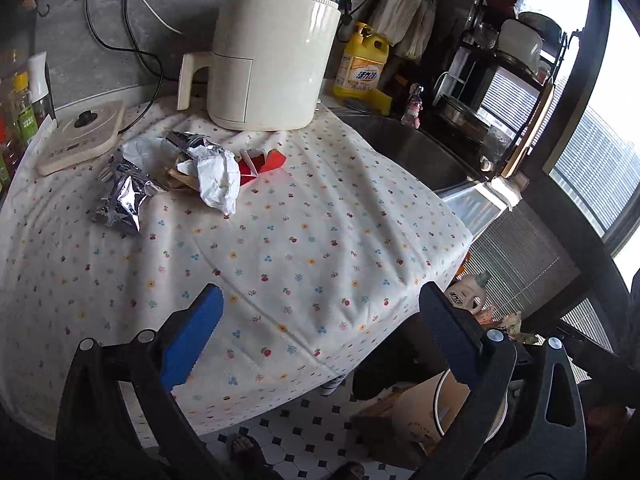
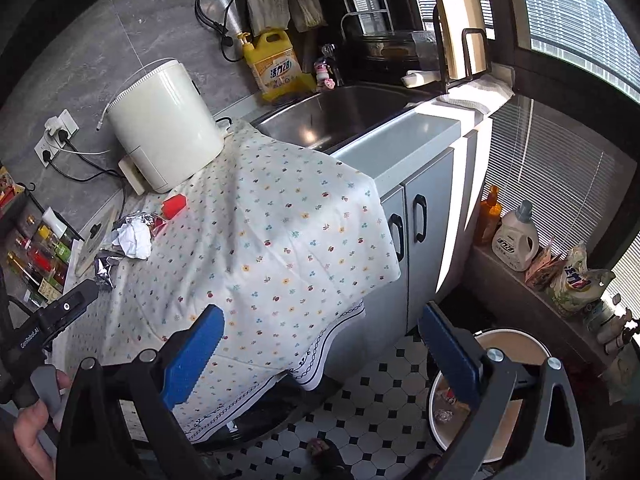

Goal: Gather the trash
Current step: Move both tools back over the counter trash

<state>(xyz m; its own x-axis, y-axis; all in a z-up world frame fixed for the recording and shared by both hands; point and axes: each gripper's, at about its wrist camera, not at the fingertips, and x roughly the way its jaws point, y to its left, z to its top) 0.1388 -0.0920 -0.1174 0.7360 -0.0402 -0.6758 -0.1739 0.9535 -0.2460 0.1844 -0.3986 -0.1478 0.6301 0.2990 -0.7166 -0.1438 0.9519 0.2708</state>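
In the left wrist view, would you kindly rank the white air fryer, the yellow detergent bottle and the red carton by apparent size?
1. White air fryer
2. Yellow detergent bottle
3. Red carton, partly hidden by crumpled paper

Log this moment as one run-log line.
left hand-held gripper open, empty | right hand-held gripper open, empty | wrappers on cloth | bin on floor
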